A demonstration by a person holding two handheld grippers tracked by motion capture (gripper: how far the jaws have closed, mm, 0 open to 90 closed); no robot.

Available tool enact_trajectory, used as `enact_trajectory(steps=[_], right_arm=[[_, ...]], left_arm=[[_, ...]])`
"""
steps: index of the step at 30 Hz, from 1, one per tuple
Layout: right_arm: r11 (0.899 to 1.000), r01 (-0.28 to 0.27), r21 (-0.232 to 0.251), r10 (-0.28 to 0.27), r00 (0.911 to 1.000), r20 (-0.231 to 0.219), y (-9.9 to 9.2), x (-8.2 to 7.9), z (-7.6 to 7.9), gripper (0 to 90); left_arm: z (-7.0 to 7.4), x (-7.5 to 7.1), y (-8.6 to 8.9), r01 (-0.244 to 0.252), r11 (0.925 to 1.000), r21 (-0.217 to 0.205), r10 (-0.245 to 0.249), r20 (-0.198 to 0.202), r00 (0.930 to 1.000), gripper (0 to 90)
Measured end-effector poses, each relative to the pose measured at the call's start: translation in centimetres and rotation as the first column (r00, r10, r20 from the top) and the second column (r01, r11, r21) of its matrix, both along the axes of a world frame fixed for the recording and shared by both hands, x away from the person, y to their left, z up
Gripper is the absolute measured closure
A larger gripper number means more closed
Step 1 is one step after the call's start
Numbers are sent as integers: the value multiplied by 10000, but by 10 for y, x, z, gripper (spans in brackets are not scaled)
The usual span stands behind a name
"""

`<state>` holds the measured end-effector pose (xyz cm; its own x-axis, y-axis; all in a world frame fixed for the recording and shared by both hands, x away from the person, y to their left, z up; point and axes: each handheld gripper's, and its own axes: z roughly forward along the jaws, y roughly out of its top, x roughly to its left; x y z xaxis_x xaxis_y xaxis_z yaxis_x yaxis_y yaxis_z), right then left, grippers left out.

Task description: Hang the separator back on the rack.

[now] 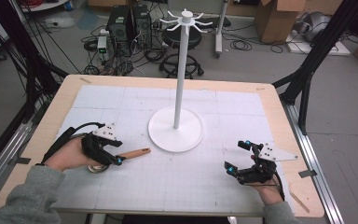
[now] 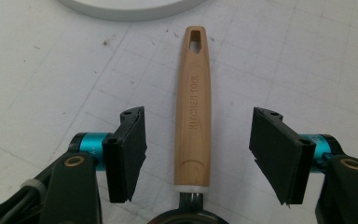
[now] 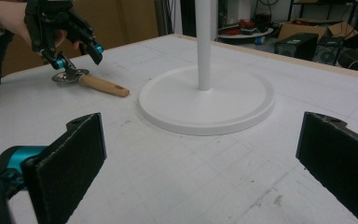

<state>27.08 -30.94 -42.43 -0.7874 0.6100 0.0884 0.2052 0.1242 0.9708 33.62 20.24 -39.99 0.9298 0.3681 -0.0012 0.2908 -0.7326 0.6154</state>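
High view: wooden-handled kitchen tool (image 1: pixel 133 153) flat on tabletop (image 1: pixel 46 126), just left of white stand base (image 1: pixel 163 137). Left gripper (image 1: pixel 114 151) over tool's metal end, jaws astride handle. Right gripper (image 1: pixel 237 156) right of base, well apart, jaws wide, empty.

Left gripper view: handle (image 2: pixel 192 112) between jaws, gaps both sides, pads not touching; base rim (image 2: pixel 130 9) just beyond handle tip.

Right gripper view: jaws wide apart, nothing between; base (image 3: pixel 207 105) ahead, tool (image 3: pixel 100 85) left of it under left gripper (image 3: pixel 77 53).

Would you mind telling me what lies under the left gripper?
Between the open jaws of the left gripper lies a wooden handle on the white mat. Its metal head is mostly covered by the gripper.
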Motion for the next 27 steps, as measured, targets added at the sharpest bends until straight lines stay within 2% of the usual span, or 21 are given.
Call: enact_trajectory(steps=[4,13,15,16,22,27], right_arm=[[10000,3,-36,-3,10000,-35,0,0,0,6],[10000,-25,-68,25,10000,-38,0,0,-1,6],[10000,-25,-66,25,10000,-22,0,0,-1,6],[10000,-33,-81,33,10000,-70,0,0,-1,6],[10000,-30,-62,30,10000,-88,0,-1,-1,6],[10000,-46,-43,45,9998,-200,0,-1,-1,6]], left_arm=[[-3,2,-1,-143,9993,356,149,-169,9997,406],[-5,1,-1,202,9963,835,-182,-249,9995,472],[-6,1,-1,211,9943,1049,-185,-260,9995,483],[-6,2,-1,301,9911,1295,-274,-224,9994,484],[-5,3,-2,301,9865,1608,-256,-300,9992,504],[-8,4,-2,466,9846,1683,-387,-496,9980,513]])
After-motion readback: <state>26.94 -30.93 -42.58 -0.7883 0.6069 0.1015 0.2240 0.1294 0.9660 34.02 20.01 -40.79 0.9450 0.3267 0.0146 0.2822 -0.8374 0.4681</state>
